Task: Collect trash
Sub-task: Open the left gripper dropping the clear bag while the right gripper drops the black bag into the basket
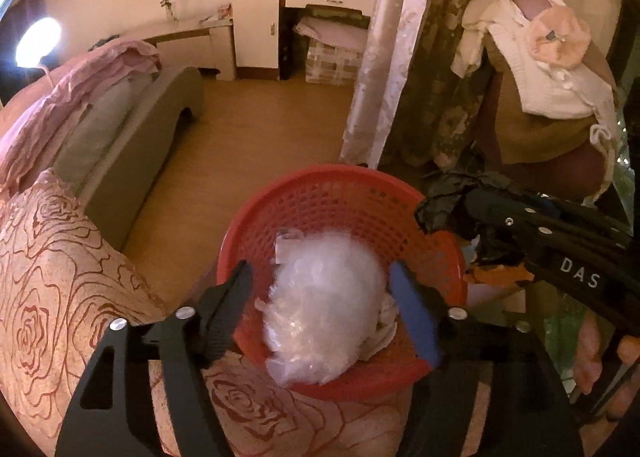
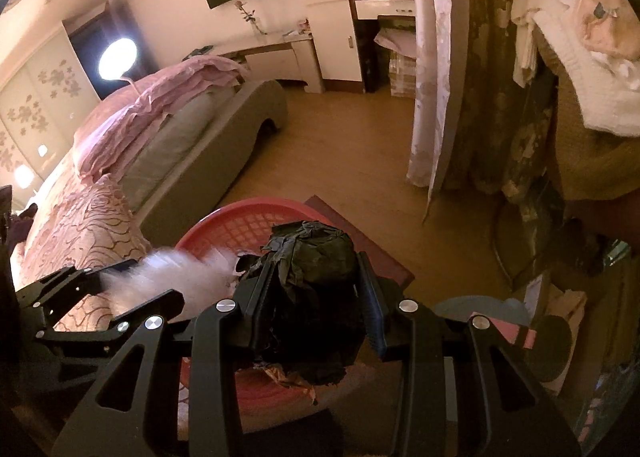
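a: where's your left gripper (image 1: 320,297) against the basket (image 1: 348,197)?

b: right over it. your jaws stand apart, one finger (image 1: 230,309) at the basket's left rim, the blue-padded one at its right rim. the clear bag (image 1: 324,309) lies between them, down in the basket, and the pads don't press on it.

a: so it's loose?

b: yes, nothing gripped on that side. some white paper shows under the bag, toward the basket's right rim.

a: and your right gripper (image 2: 316,297)?

b: it's clamped on a black wad (image 2: 316,277), crumpled plastic by the look of it. both fingers squeeze its sides. in the left view you see it (image 1: 460,213) hanging just beyond the basket's right rim, near the top edge.

a: is the wad over the basket?

b: from the right view it sits in front of the basket (image 2: 240,225), with the red rim showing behind and below it. whether it's fully above the opening, i can't tell.

a: what's the basket on?

b: it rests against the rose-patterned bedspread (image 1: 52,257), which lies to the basket's left. the wooden floor (image 1: 260,129) stretches beyond the basket, and a curtain (image 1: 384,57) hangs past its far rim.
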A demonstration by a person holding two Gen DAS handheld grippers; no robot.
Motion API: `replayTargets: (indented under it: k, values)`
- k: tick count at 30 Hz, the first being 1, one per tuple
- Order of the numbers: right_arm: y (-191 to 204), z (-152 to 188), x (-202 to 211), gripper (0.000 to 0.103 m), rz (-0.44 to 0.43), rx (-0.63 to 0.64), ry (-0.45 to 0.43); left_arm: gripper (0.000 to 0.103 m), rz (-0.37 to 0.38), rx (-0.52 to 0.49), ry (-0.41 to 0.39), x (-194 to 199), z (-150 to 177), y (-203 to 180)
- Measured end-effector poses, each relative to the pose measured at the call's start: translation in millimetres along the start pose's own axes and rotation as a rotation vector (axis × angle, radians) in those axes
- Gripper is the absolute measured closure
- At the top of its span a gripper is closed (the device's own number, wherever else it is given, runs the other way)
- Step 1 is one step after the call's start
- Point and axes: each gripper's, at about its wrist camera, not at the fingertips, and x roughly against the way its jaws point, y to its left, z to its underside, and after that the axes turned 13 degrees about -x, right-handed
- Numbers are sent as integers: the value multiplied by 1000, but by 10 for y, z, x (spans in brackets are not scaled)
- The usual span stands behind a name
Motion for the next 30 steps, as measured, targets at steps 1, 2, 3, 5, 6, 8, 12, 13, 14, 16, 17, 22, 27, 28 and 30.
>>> replayTargets:
  k: [1, 2, 3, 5, 6, 8, 12, 13, 14, 16, 17, 22, 27, 28, 30]
  values:
    - [-7, -3, -11, 66, 2, -2, 2, 31, -1, -3, 4, -7, 4, 6]
    - [-11, -4, -23, 66, 4, -3, 4, 31, -2, -2, 8, -14, 3, 4]
    - [-8, -1, -32, 66, 6, -4, 5, 31, -3, 1, 11, -16, 7, 19]
    - [-2, 4, -56, 66, 8, -1, 10, 31, -13, 15, 14, -7, 21, 61]
    - [8, 4, -67, 66, 9, 2, 12, 31, -18, 24, 12, 6, 28, 90]
    - [32, 10, -96, 66, 11, 8, 18, 31, -31, 49, 7, 45, 56, 171]
    - [109, 31, -189, 65, 11, 27, 34, 29, -70, 88, 0, 131, 115, 320]
    - [142, 35, -224, 65, 11, 35, 39, 28, -81, 96, -2, 151, 137, 350]
    - [173, 39, -258, 65, 10, 42, 44, 28, -88, 101, -2, 167, 152, 376]
    - [234, 43, -322, 65, 12, 53, 50, 28, -98, 113, -2, 195, 174, 423]
    - [253, 45, -347, 65, 14, 57, 51, 28, -101, 118, -2, 202, 181, 444]
    - [359, 46, -465, 53, 3, 77, 70, 27, -114, 129, -4, 241, 219, 502]
    - [363, 45, -408, 33, 1, 57, 39, 27, -119, 141, -13, 284, 241, 536]
    - [355, 47, -388, 33, 0, 54, 37, 27, -120, 144, -15, 292, 244, 543]
    - [315, 49, -325, 30, 1, 45, 28, 26, -121, 147, -18, 304, 245, 551]
